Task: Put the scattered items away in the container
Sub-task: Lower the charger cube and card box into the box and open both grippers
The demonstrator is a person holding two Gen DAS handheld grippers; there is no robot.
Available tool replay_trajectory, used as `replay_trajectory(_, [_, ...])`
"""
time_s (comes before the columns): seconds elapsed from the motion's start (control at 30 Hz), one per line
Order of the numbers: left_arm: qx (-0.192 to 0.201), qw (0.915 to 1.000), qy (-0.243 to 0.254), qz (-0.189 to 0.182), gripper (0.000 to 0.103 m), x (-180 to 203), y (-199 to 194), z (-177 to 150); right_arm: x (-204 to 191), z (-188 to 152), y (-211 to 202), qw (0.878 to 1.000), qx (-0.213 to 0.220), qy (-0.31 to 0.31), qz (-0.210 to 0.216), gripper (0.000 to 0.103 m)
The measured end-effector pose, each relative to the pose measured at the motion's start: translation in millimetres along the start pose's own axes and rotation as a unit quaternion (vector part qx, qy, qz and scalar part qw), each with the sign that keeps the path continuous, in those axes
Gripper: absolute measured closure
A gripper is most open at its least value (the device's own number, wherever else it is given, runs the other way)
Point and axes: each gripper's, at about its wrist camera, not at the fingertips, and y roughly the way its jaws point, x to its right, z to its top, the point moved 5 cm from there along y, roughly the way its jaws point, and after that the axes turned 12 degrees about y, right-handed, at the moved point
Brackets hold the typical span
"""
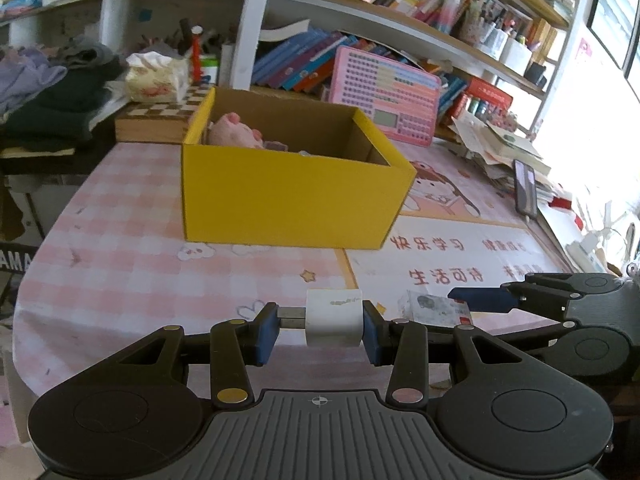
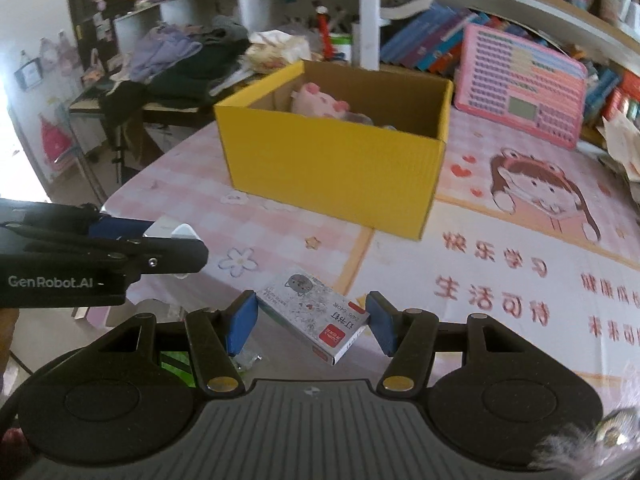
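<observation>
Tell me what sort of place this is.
Probably a child's study desk at home: shelves crammed with books, a pink learning toy leaning against them, and a cartoon desk mat under the yellow box.

Both grippers (image 1: pixel 320 326) (image 2: pixel 311 324): black linkage arms, brass-coloured pivot discs, blue pads, ribbed grey housing, white "GenRobot.AI" lettering.

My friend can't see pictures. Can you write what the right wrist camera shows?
The right gripper holds a small staple box above a pink cartoon desk mat. Beyond stands an open yellow box with a pink plush pig inside; the left gripper enters from the left.
</observation>
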Motion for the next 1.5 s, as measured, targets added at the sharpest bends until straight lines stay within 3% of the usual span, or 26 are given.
replay_trajectory(0.37, [0.028,0.9990,-0.007,0.033,0.062,-17,5,24,-8,32,17,0.998,0.031,-0.043,0.026,0.046])
replay_trajectory(0.67, [0.068,0.9956,0.012,0.063,0.062,-34,21,81,7,105,30,0.994,0.092,-0.053,0.041,0.046])
replay_trajectory(0.9, [0.073,0.9949,0.024,0.066,0.062,-54,60,136,20,165,72,0.992,0.091,-0.082,0.039,0.046])
replay_trajectory(1.1, [0.039,0.9965,0.048,0.057,0.062,-65,116,173,31,193,127,0.993,0.044,-0.106,0.039,0.046])
replay_trajectory(1.33, [-0.042,0.9971,0.055,0.034,0.062,-74,194,197,39,206,181,0.990,-0.030,-0.135,0.038,0.045])
replay_trajectory(1.5, [-0.094,0.9939,0.051,0.024,0.062,-82,235,202,39,209,197,0.989,-0.060,-0.131,0.040,0.045])
